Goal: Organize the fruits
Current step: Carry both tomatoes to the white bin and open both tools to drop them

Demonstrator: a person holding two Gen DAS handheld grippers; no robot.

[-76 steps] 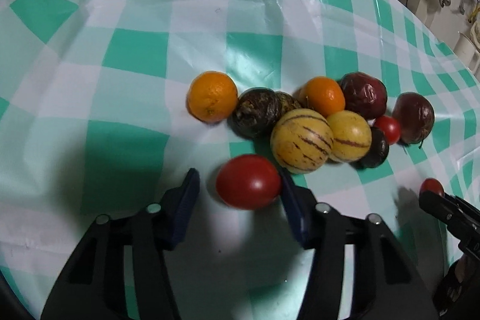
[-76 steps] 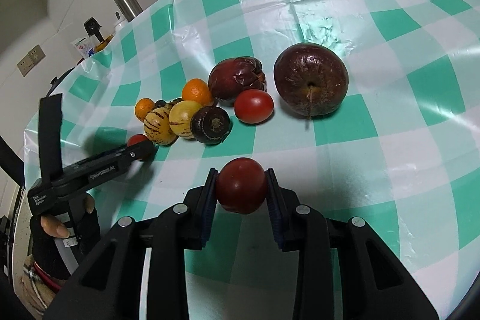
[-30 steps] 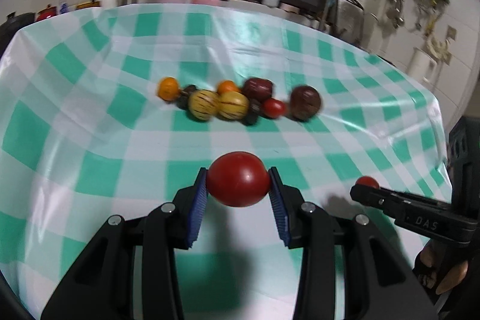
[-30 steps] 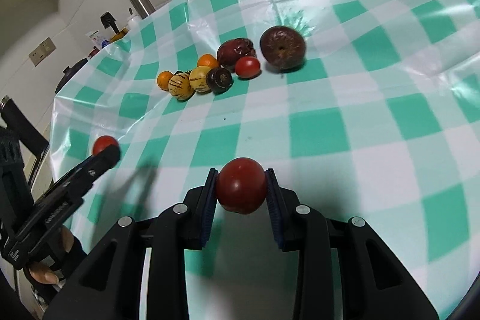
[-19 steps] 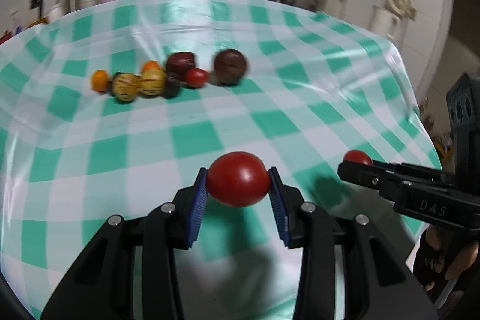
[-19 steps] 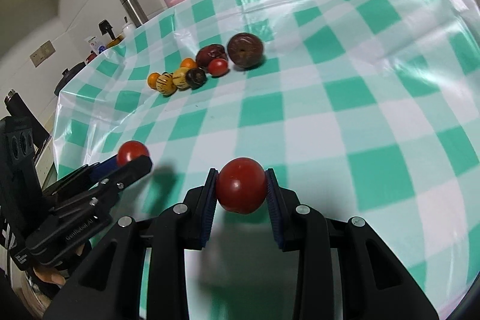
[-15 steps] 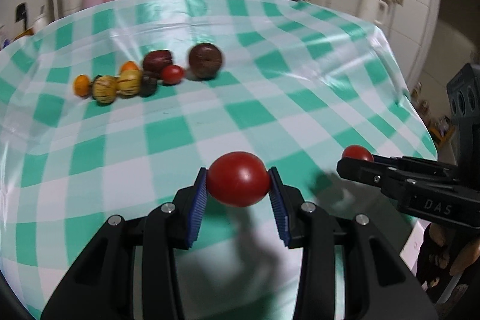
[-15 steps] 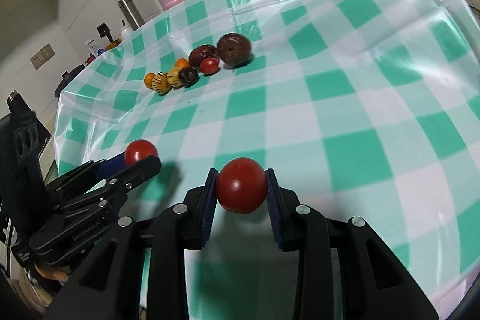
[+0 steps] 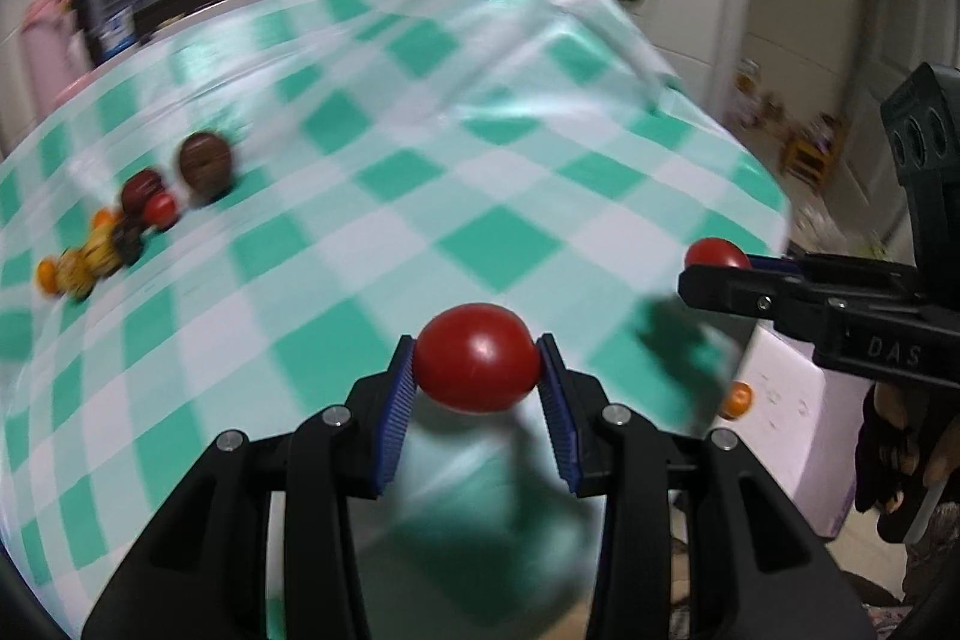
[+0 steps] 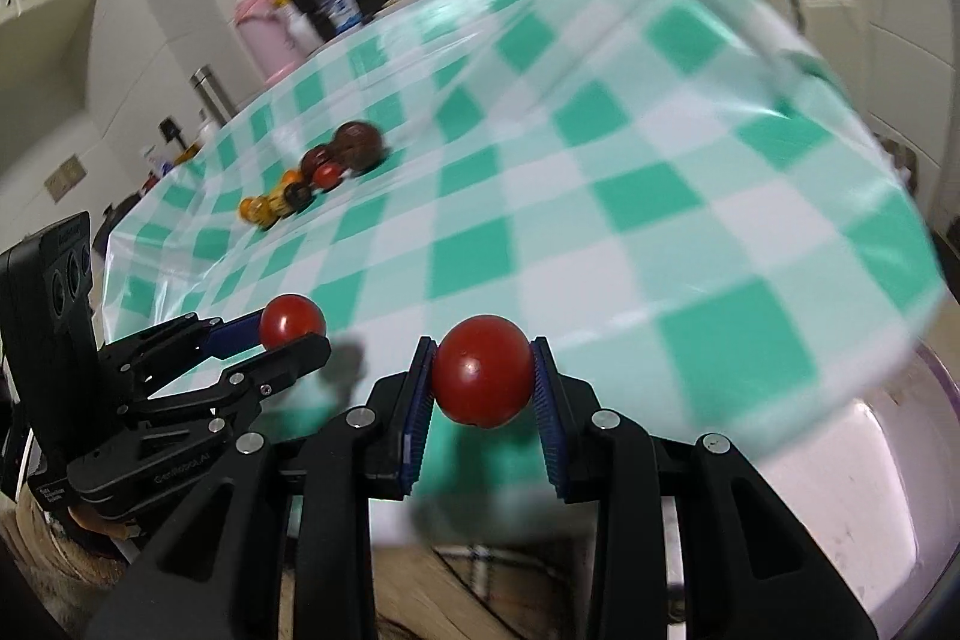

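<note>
Comparing with a moment ago, I see both hand-held grippers have left the fruit pile (image 9: 129,220), now far back, and hang over the bench's (image 9: 420,172) near corner. My left hand-held gripper (image 9: 477,370) pinches a tomato (image 9: 477,358); my right hand-held gripper (image 10: 483,382) pinches a second tomato (image 10: 483,370). Both point slantwise downward.

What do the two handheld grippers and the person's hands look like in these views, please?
Both the left gripper and the right gripper are matte black plastic with silver screws and ribbed blue pads. White lettering marks their sides. The right hand seems to wear a dark fingerless glove.
</note>
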